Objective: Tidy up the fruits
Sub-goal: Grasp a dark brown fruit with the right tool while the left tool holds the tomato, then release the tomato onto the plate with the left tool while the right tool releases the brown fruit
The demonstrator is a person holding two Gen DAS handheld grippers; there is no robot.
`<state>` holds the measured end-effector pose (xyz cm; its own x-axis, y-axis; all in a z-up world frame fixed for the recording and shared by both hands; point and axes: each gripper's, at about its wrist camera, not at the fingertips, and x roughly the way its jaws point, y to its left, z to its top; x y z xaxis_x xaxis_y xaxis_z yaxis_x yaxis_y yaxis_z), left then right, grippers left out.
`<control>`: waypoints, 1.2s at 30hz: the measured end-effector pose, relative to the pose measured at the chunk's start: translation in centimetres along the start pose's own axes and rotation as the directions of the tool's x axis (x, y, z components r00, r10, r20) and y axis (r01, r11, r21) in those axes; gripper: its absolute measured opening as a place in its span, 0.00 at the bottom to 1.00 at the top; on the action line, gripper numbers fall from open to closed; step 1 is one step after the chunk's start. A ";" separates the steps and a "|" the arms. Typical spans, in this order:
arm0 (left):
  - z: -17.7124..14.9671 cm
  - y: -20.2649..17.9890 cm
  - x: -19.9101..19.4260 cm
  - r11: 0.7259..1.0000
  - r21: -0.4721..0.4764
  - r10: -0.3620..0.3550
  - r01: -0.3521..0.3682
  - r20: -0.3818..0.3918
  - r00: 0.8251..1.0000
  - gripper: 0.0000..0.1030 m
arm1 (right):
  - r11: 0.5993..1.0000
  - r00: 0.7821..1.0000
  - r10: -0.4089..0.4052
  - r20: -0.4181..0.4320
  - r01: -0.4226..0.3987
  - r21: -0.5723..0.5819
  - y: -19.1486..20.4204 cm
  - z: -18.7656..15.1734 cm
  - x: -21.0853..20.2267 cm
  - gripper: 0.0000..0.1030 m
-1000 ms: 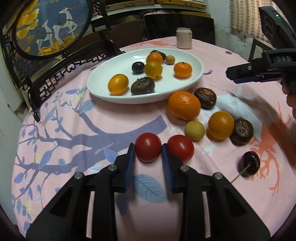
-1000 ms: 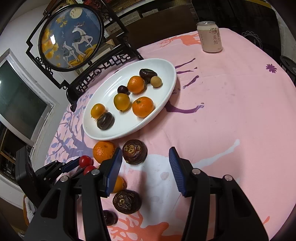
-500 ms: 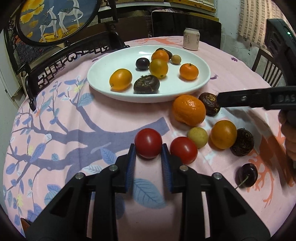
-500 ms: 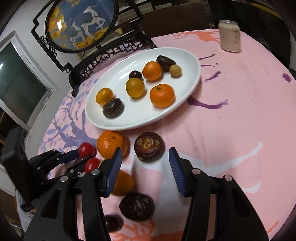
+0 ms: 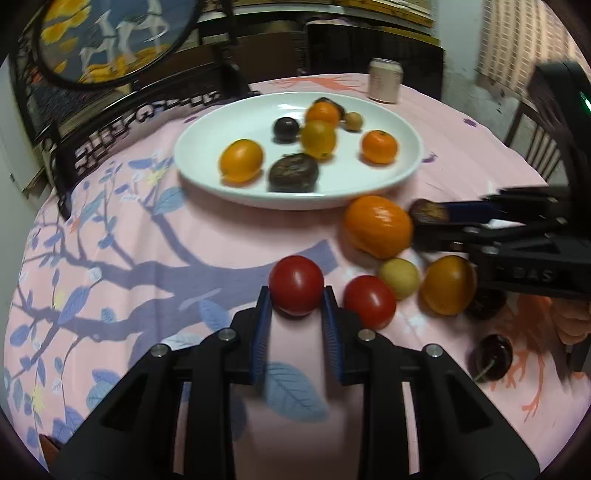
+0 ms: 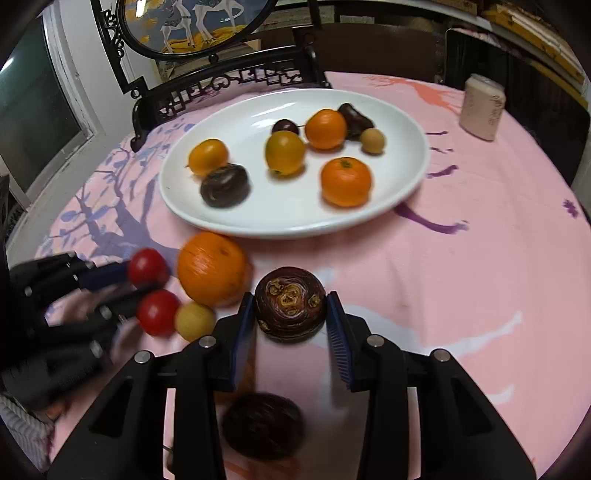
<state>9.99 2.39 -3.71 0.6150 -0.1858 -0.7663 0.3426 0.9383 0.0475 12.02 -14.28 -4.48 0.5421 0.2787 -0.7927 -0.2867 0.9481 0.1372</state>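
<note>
A white plate holds several fruits: oranges, yellow ones and dark ones. My left gripper is shut on a red tomato, held a little above the pink cloth. My right gripper has its pads against both sides of a dark brown fruit. On the cloth lie a big orange, a second red tomato, a small yellow fruit, an orange fruit and a dark cherry.
A pale drink can stands beyond the plate. A dark carved chair with a round deer picture stands behind the table. Another dark fruit lies under my right gripper. The round table's edge runs along the left.
My right gripper has come down and closed onto the dark brown fruit. My left gripper has lifted the tomato slightly toward the plate.
</note>
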 end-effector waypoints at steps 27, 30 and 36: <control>11.5 5.5 4.3 0.954 -0.299 0.008 0.008 0.050 0.999 0.39 | 0.962 0.970 0.203 0.133 -0.223 0.157 -2.0 7.1 -1.4 0.46; 10.2 5.1 2.3 0.960 -0.281 0.023 0.000 0.079 0.997 0.53 | 0.970 0.972 0.194 0.128 -0.210 0.122 -1.5 5.7 -2.5 0.46; 5.9 4.4 -1.4 0.959 -0.284 0.041 -0.009 0.105 0.994 0.60 | 0.971 0.972 0.203 0.117 -0.215 0.101 -1.2 2.2 -4.4 0.46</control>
<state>14.77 5.06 1.34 0.6997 -0.1768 -0.6922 0.1205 0.9842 -0.1295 11.72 -16.31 0.20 0.5612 0.4817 -0.6730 -0.3158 0.8763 0.3638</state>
